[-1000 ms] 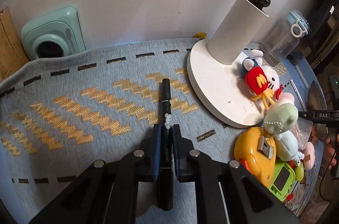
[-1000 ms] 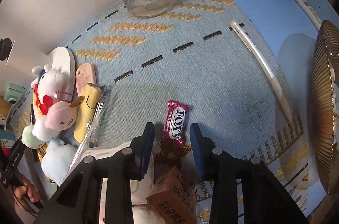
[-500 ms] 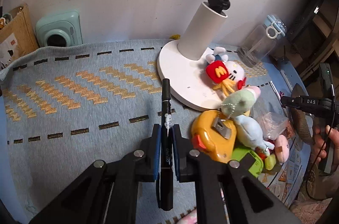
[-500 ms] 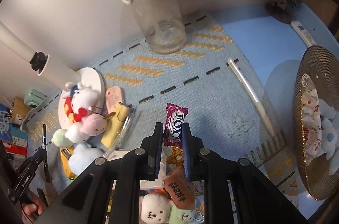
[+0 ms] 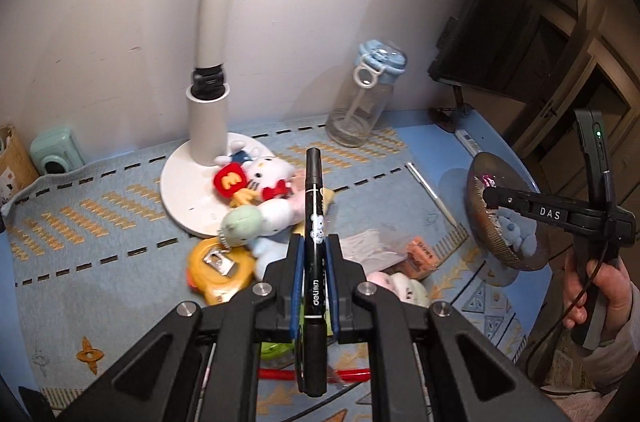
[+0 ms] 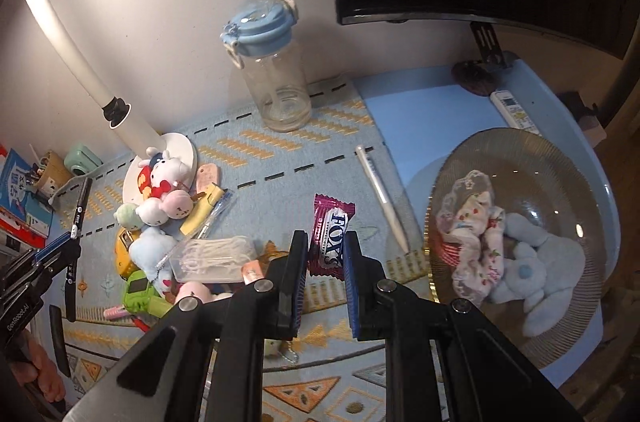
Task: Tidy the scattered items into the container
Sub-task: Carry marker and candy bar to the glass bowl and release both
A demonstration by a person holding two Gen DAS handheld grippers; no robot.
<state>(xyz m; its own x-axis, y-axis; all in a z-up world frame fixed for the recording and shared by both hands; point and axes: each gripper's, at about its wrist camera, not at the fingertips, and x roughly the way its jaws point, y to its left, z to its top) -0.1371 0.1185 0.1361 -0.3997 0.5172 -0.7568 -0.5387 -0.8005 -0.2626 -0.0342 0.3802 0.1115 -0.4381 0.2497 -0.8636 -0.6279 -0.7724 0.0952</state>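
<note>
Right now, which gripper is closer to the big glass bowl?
Right. The right gripper, holding the Fox's candy, is beside the glass bowl. The left gripper, holding the black marker, is across the toy pile.

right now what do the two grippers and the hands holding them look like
Both are black angular frames with silver bolts and blue pads on the fingers. The left gripper carries white "GenRobot.AI" lettering, read in the right wrist view. The right gripper has a white "DAS" label, a green light and a black cable; the right hand is bare with a pale cuff.

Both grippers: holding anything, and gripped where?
Left gripper clamps the black marker at mid-barrel. Right gripper pinches the Fox's candy across its wrapper's lower half.
</note>
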